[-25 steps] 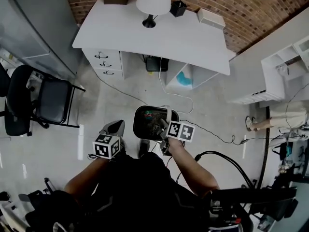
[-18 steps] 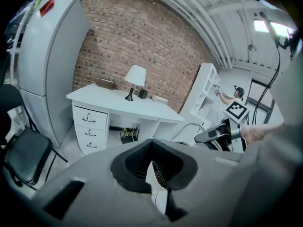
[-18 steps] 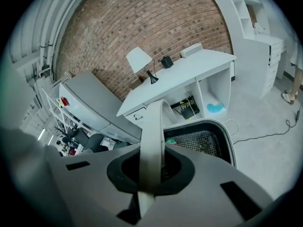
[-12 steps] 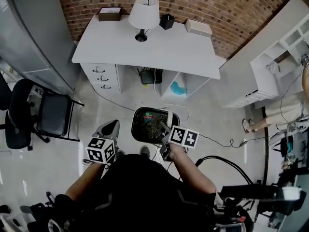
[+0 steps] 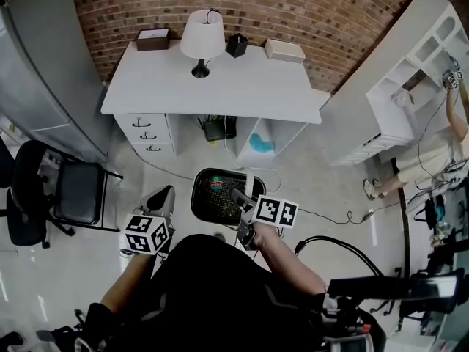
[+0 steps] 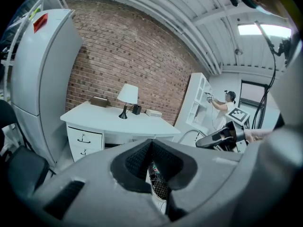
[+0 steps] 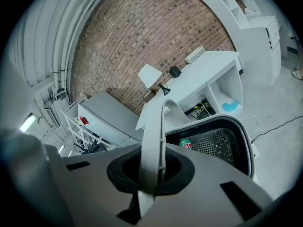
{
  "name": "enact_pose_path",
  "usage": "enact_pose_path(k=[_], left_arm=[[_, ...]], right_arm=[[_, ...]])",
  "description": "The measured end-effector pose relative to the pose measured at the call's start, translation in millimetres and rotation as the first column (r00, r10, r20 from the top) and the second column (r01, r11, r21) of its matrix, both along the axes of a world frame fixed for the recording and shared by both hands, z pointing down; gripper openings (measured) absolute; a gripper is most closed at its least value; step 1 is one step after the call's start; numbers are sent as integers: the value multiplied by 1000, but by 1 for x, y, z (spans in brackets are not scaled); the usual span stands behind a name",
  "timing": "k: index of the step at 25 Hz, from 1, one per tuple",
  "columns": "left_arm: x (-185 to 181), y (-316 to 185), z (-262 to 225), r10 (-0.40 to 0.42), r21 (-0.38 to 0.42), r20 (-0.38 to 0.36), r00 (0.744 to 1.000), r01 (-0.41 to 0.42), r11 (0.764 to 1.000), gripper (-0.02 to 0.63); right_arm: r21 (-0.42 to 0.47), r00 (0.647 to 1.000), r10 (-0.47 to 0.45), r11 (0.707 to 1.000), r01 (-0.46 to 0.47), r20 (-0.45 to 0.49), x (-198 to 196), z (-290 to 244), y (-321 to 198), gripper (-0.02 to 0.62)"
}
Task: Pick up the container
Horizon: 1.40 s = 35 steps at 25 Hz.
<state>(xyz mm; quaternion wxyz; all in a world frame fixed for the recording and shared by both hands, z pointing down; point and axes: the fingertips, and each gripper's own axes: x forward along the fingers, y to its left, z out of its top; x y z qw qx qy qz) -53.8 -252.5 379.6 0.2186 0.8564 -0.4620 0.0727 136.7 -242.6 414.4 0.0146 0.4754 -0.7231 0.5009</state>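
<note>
1. Down on the floor in front of the white desk (image 5: 212,86), seen from the head camera: the container (image 5: 214,200), a black mesh basket with a white rim, sits between the person's two grippers. The right gripper (image 5: 239,196) reaches in over its near right edge. The left gripper (image 5: 164,196) hangs off to the side, clear of the basket. A lamp (image 5: 201,39) stands on the desk against the brick wall (image 5: 308,13), and a black chair (image 5: 66,200) is off to the left.

2. Over to the left gripper view: the dark pads meet at their tips, clenched on nothing at all. Through the slot lower down you catch a sliver of the basket's mesh. Beyond are the desk, the lamp and a tall grey cabinet (image 6: 38,79). At the right, a person in white (image 6: 222,110) reaches up to white shelves.

3. Now the right gripper view, and this is the grip: the jaws are clamped tight on the container's white handle (image 7: 154,141), which arches up and away from the pads. The black basket hangs just beyond the jaws, its mesh bottom in plain sight, with a red-and-green item (image 7: 185,144) lying in it. Pale floor shows past its rim.
</note>
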Motion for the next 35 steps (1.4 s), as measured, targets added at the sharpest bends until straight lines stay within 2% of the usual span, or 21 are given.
enact_pose_path(k=[5, 12, 22, 35], left_arm=[[4, 0, -2, 0, 4, -8, 1000, 0, 1000, 8], [6, -3, -18, -8, 55, -31, 999, 9, 998, 7], [14, -1, -10, 0, 31, 4, 1000, 0, 1000, 8], [19, -11, -10, -12, 23, 7, 1000, 12, 1000, 7]], right_arm=[[15, 1000, -4, 1000, 4, 15, 0, -6, 0, 13], [25, 997, 16, 1000, -18, 69, 6, -16, -1, 11], [22, 996, 19, 1000, -21, 82, 14, -16, -6, 11], [20, 996, -5, 1000, 3, 91, 16, -16, -17, 9]])
